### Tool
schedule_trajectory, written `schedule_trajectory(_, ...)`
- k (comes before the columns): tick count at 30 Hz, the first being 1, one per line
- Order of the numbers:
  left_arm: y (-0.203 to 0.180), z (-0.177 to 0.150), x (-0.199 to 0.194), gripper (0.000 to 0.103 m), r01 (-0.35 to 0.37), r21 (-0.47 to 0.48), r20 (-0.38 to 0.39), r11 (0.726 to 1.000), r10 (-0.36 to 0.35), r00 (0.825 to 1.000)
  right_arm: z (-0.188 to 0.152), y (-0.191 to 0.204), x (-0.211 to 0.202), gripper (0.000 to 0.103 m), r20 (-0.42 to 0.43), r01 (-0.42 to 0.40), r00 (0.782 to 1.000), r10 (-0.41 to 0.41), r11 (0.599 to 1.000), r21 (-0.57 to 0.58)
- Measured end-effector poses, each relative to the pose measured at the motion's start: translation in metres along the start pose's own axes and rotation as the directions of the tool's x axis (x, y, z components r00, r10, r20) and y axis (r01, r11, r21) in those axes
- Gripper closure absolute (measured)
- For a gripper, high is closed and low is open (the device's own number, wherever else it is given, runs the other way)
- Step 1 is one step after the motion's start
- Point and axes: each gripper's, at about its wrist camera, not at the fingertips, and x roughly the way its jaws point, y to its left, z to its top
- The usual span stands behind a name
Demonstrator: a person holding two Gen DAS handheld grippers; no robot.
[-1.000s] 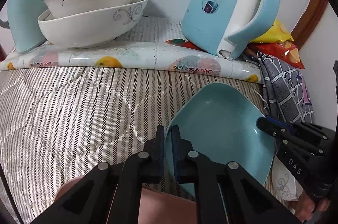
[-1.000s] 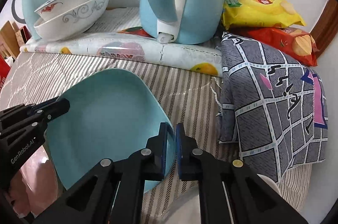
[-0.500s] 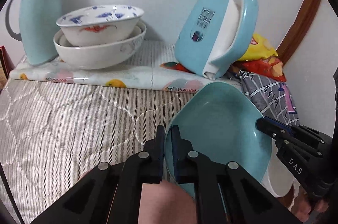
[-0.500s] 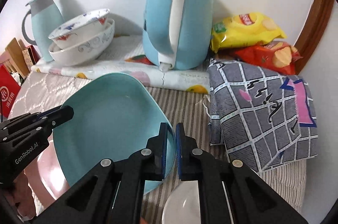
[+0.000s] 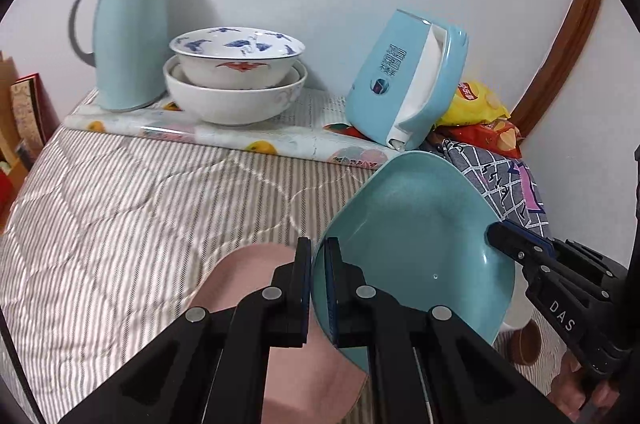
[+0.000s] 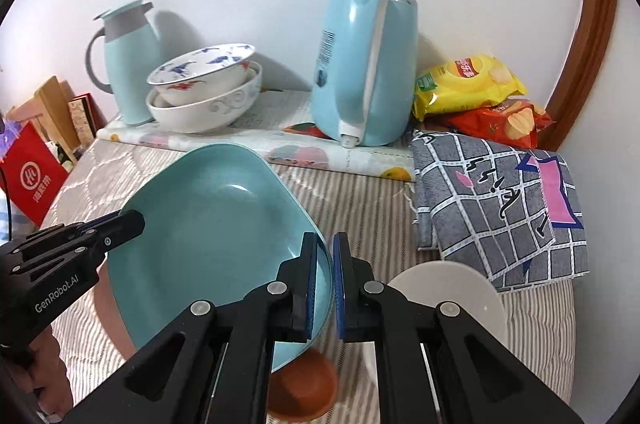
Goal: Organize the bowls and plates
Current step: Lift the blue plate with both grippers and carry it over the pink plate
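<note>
**Asker:** While both grippers are in the shot, what are they doing?

**Describer:** Both are holding one teal plate [image 6: 208,232] in the air above a striped quilt [image 5: 120,216]. The left gripper [image 5: 318,288] has its jaws pinching the plate's near left rim; the right gripper [image 6: 325,288] has its jaws pinching the opposite rim. The plate tilts up, its hollow facing the cameras.

**Asker:** Why two grippers for one plate?

**Describer:** My guess is that a wide, smooth plate twists in a single thin pinch, so a grip on each side keeps it steady.

**Asker:** What lies under it?

**Describer:** A pink plate [image 5: 248,288] rests on the quilt just below the left gripper. A white plate [image 6: 448,288] and a small brown bowl [image 6: 304,388] lie below the right one. Judging by this, the teal plate is meant to be stacked with other dishes.

**Asker:** And further back?

**Describer:** Two white bowls [image 5: 236,80] sit nested on a flowered mat by the wall, already tidy. Beside them stand a pale blue flask [image 5: 128,36] and a blue kettle [image 6: 364,68]. Snack bags [image 6: 472,84] and a folded checked cloth [image 6: 500,200] lie to the right.
</note>
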Motion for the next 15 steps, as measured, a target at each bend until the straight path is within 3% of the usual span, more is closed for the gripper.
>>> schedule_trajectory(15, 0.042, -0.037, -0.036, 0.096, -0.005, -0.066, 0.013, 0.998, 0.006, 1.000, -0.029, 0.047, -0.021, 0.095, -0.007, -0.027, 1.000, 0.027, 0.999, -0.044)
